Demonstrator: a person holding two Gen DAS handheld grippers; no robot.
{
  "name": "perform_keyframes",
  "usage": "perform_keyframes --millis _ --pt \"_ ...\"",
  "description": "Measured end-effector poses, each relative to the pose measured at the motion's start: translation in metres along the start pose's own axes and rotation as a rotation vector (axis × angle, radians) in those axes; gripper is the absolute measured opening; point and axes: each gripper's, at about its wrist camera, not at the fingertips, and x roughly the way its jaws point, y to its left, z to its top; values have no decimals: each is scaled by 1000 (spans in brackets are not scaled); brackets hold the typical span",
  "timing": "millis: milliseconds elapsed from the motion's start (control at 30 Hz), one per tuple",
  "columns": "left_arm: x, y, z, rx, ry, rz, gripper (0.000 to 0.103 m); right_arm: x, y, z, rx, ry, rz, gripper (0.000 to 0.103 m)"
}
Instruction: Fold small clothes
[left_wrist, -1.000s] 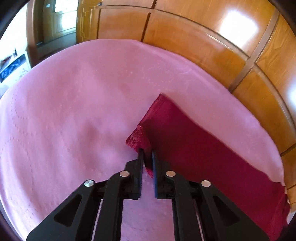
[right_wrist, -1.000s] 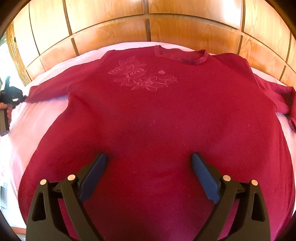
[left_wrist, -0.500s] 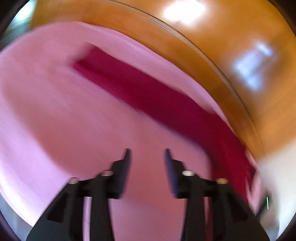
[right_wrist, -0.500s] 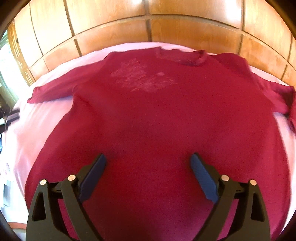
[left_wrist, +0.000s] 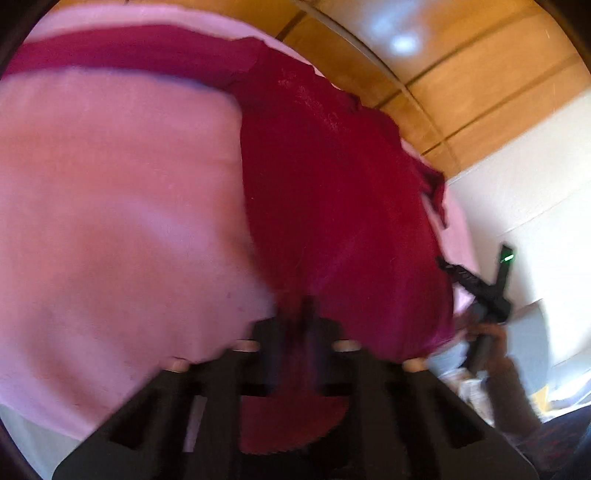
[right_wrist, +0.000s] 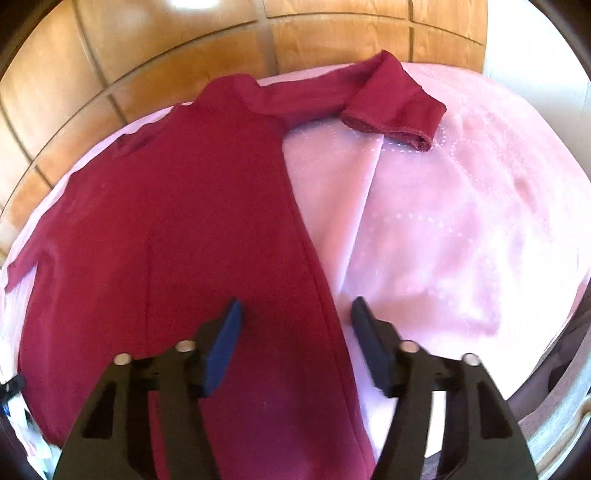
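Left gripper (left_wrist: 301, 314): jaws drawn together at the near hem of the dark red long-sleeved knit top (left_wrist: 332, 192); the view is blurred, so whether cloth is pinched between them cannot be told. They closed within the last moment.

Right gripper (right_wrist: 295, 325): jaws part open, having just narrowed from a wide spread. They straddle the top's right side seam, one finger over the red cloth, the other over the sheet. The pads are not seen pressing on the fabric.

The top lies flat, front up, on a pale pink quilted bedsheet (right_wrist: 461, 221), neckline at the far side toward the glossy wooden panelled headboard (right_wrist: 147, 48). Its right sleeve (right_wrist: 388, 103) runs out along the far edge and is bent back on itself near the cuff. In the left wrist view the other sleeve stretches away to the far left, and a person's hand (left_wrist: 491, 332) holding the right gripper shows at the right edge.
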Motion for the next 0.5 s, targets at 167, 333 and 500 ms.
perform_keyframes --millis 167,333,500 --pt "-23 -2 -12 19 -35 19 4 -13 10 -4 -92 16 8 9" --pt "-11 -5 -11 16 -12 153 8 -10 5 -16 -98 45 26 12" --pt "-41 -7 19 -53 -180 141 48 -25 -12 11 -62 -44 -2 33"
